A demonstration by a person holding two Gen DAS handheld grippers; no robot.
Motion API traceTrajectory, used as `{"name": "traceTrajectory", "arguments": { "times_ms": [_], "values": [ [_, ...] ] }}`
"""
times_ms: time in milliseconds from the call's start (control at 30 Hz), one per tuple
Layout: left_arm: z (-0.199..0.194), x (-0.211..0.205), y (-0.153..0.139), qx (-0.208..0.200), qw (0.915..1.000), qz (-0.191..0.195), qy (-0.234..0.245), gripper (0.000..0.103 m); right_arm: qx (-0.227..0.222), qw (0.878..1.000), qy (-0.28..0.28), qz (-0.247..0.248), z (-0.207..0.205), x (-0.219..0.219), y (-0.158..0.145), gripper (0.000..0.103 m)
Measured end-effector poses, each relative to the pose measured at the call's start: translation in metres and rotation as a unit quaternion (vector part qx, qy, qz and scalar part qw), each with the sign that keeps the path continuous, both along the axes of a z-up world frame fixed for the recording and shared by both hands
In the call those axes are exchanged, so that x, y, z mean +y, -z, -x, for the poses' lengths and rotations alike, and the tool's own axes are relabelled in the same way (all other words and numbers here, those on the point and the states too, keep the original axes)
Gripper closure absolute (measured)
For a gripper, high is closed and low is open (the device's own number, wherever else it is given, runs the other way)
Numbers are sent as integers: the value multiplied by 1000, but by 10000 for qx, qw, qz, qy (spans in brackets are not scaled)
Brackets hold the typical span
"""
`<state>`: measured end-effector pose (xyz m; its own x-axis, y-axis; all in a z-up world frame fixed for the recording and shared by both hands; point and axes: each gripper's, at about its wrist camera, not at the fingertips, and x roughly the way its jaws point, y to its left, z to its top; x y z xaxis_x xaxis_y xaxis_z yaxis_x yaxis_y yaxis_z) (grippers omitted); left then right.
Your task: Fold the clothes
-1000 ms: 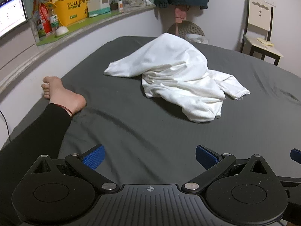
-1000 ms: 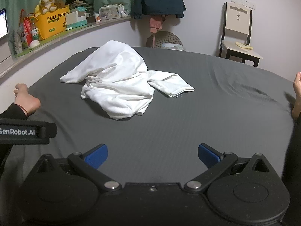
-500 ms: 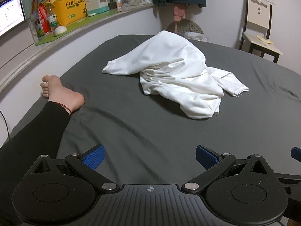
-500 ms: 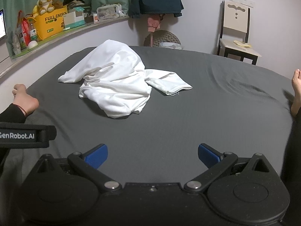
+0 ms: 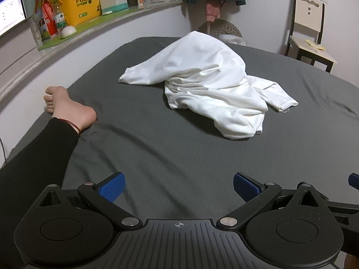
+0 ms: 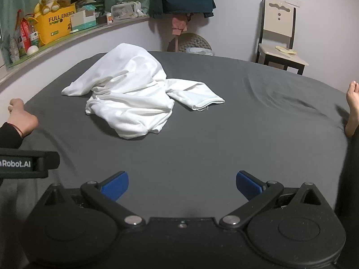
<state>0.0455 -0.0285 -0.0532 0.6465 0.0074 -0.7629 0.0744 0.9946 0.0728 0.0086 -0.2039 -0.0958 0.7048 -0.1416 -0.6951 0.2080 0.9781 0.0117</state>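
Both claws spread wide and empty, left gripper [image 5: 178,185] and right gripper [image 6: 182,185] hovering low over grey bed sheet [image 5: 157,139], white garment [image 5: 208,83] heaped mid-bed well ahead; best reaching for sleeve cuff [image 6: 207,104] and near hem, then spreading flat before folding.

I'm sitting on a bed covered by a dark grey sheet [image 5: 157,148], lightly creased toward my right side. A crumpled white garment [image 5: 208,85] lies on it in a heap well ahead of me, peaked at the back, with one sleeve [image 6: 197,98] spread flat to the right. My left foot [image 5: 67,105] rests on the sheet by the wall edge, my right foot [image 6: 352,112] at the opposite edge
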Motion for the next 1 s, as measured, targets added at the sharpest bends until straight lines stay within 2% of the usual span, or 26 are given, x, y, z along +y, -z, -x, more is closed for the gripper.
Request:
{"name": "traceTrajectory", "arguments": {
  "times_ms": [200,400,600,733,833,933,1000],
  "values": [
    [2,-5,-5,-13,10000,-48,79,0,-71,10000,-61,5,3,2,-6,0],
    [15,-8,-31,-198,9997,-117,58,0,-198,9995,-238,48,12,2,-28,0],
    [29,-7,-70,-560,9981,-243,117,0,-530,9972,-486,201,12,-2,-62,0],
    [24,0,-74,-784,9969,-101,8,0,-764,9953,-445,404,0,0,-70,0],
    [16,7,-63,-734,9971,73,-160,0,-883,9948,-358,345,-33,2,-60,0],
    [9,14,-47,-638,9975,245,-157,0,-491,9980,-331,201,-88,2,-32,5],
    [2,20,-36,-496,9980,321,-238,0,-253,9987,-449,50,-126,3,-7,14]
  ]
}}
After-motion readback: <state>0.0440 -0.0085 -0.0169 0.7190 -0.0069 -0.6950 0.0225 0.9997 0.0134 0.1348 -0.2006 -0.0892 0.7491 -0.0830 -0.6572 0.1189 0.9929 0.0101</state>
